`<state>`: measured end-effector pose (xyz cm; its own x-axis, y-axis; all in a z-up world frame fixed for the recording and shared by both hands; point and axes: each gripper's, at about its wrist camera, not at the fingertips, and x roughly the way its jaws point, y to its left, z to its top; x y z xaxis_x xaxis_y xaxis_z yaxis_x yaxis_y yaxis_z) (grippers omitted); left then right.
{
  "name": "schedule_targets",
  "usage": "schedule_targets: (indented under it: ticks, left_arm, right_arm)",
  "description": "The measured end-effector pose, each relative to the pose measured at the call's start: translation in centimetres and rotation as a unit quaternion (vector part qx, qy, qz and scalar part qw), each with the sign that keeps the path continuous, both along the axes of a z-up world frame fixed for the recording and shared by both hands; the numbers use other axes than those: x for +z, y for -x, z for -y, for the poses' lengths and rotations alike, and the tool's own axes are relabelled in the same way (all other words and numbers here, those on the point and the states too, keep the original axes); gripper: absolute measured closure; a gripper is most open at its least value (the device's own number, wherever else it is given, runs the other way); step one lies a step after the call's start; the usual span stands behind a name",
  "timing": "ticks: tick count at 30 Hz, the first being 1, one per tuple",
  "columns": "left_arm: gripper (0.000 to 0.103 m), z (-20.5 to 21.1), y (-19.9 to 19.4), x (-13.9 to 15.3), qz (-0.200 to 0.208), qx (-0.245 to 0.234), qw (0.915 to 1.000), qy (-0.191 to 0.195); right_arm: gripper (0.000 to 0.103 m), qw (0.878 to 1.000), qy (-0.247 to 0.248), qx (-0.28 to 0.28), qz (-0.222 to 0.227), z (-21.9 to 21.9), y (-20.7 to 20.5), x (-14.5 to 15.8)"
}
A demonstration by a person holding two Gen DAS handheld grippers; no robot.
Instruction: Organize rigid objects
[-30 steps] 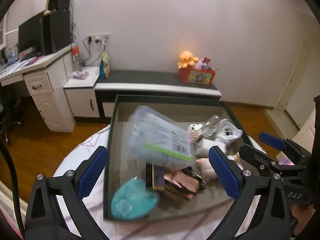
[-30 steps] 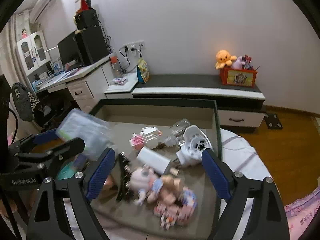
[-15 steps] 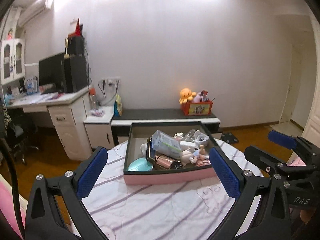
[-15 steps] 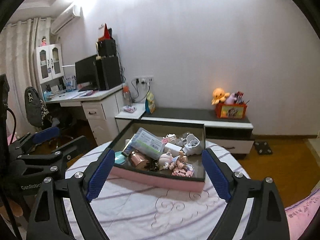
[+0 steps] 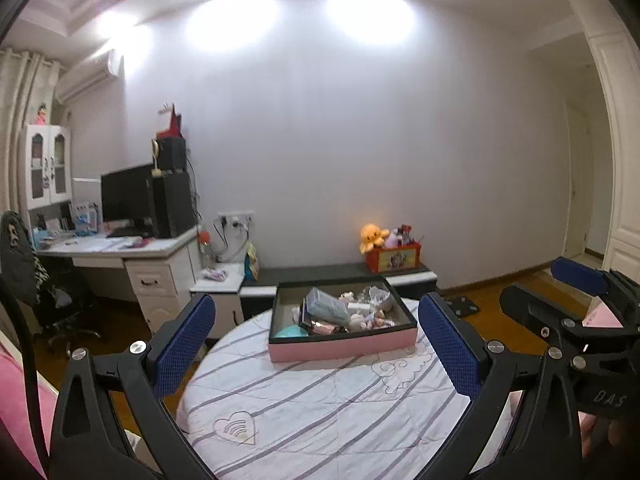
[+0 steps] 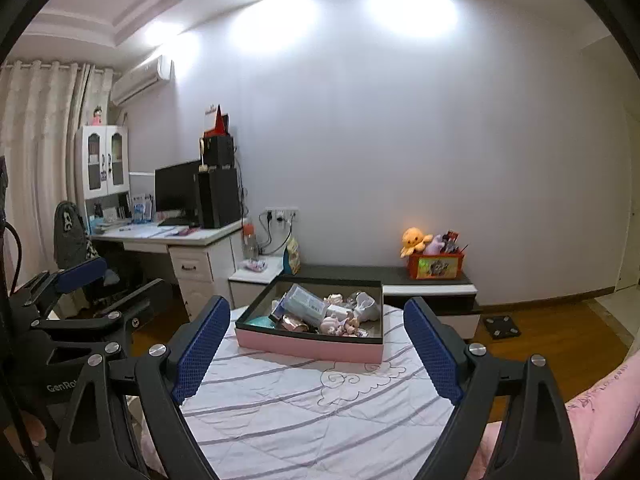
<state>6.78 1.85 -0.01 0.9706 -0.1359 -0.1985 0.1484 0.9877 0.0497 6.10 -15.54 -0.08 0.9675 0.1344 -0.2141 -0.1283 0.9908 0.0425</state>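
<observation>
Sat at the far edge of the round table [image 5: 320, 412], well beyond both sets of jaws: pink tray [image 5: 344, 346] heaped with small toys [image 6: 340, 322] and a clear packet [image 5: 326, 308]. Left gripper [image 5: 316, 344] spread wide, holding nothing. Right gripper [image 6: 316, 352] likewise spread, empty, framing the tray from a distance.

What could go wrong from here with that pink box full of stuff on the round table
The pink box with the dark rim holds a loose heap: the clear plastic packet leans across other items, so pulling it may drag neighbours out. The small doll figures are tangled together, so one grab might lift several. Both the left gripper and right gripper are open and far back, so nothing steadies the box.
</observation>
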Motion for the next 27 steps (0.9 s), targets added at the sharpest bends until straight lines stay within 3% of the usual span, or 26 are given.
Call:
schedule_targets:
  ticks: [9,27]
  left_arm:
    - [0.0,-1.1,3.7,1.6,0.025,0.02,0.9993,0.02]
    - [0.0,-0.7,4.9,1.8,0.045,0.034,0.9984,0.003]
  right_arm:
    - [0.013,0.999,0.014,0.003,0.035,-1.0,4.2,1.9]
    - [0.013,0.999,0.016,-0.008,0.043,-1.3,5.6,1.6]
